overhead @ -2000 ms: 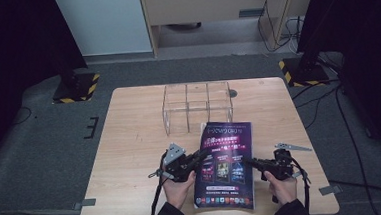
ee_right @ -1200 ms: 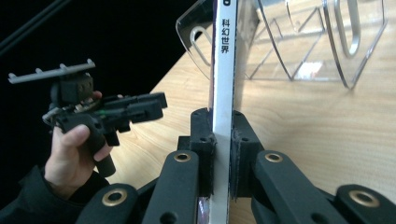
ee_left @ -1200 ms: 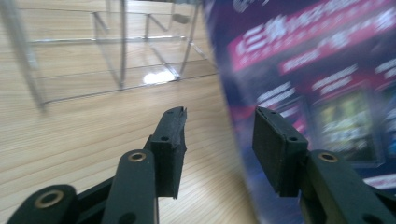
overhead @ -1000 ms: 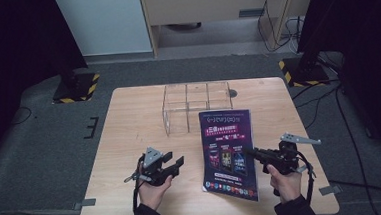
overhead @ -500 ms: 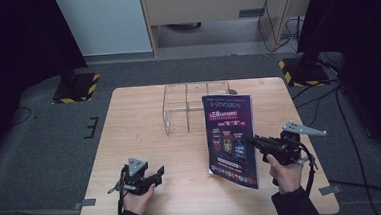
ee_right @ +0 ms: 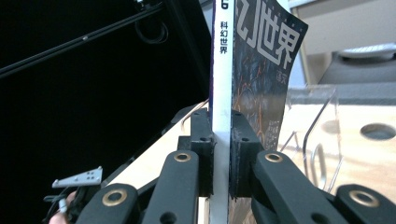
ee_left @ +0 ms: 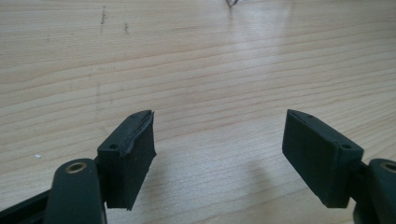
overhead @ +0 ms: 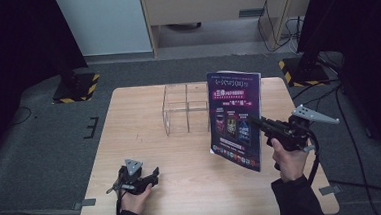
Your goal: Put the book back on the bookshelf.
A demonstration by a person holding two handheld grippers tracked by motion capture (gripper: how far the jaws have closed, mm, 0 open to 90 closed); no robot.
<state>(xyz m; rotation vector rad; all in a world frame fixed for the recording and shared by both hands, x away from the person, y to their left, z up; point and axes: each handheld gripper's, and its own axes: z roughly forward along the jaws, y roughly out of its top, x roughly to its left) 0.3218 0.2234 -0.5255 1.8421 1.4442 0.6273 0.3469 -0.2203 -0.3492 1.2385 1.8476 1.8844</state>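
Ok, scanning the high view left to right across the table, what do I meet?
Open black left gripper → clear acrylic divided rack → purple-covered magazine held upright → black right gripper clamping its edge.

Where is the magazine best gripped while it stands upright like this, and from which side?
At the spine edge, from the person's right. The magazine stands upright, cover facing the person, and its white spine is the stiffest part. The right claw already clamps it there; the loose cover curls away beside it.

Table (overhead: 193, 187): pale wood, smooth, faint sheen. Magazine (overhead: 235, 120): glossy paper. Organizer (overhead: 186, 108): clear plastic. Left gripper (ee_left: 219, 161) pads: matt black.
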